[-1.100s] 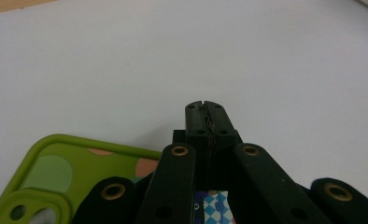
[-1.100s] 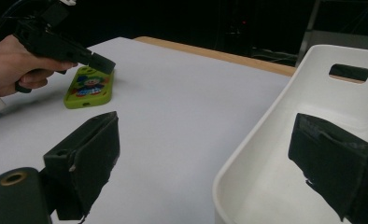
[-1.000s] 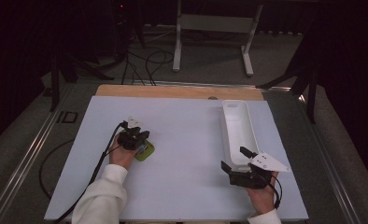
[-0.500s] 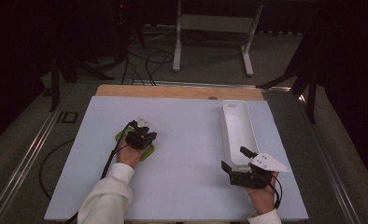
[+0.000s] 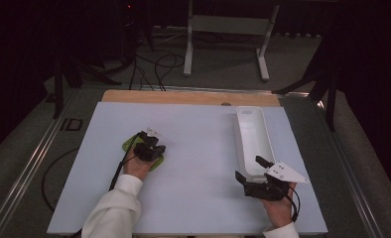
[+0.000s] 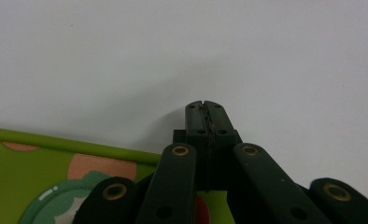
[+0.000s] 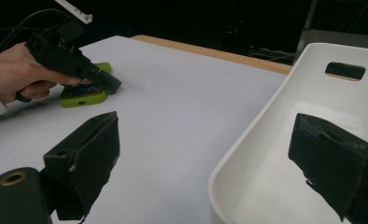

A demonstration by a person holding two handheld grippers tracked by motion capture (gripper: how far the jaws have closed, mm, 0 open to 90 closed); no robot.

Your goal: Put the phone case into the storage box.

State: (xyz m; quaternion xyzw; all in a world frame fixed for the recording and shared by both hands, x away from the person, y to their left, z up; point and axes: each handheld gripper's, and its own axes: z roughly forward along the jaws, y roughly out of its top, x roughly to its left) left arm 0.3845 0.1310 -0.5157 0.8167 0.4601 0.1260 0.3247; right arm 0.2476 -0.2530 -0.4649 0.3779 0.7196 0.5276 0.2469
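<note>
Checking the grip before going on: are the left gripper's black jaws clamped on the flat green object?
No, the left gripper is shut on nothing, its tips over bare white table beyond the flat green object.

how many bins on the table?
1. The white bin lies lengthwise along the table's right side, just beyond the right gripper; it also shows in the right gripper view.

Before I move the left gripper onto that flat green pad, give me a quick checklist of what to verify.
1. Left gripper jaws open enough to take the flat green pad: not ok, they are shut with nothing between them.
2. Green pad lying flat on the white table sheet: ok.
3. Left gripper tips over the pad's edge: not ok, they point past it at bare sheet.
4. Right gripper open: ok.
5. Long white plastic tray empty: ok, as far as visible.
</note>
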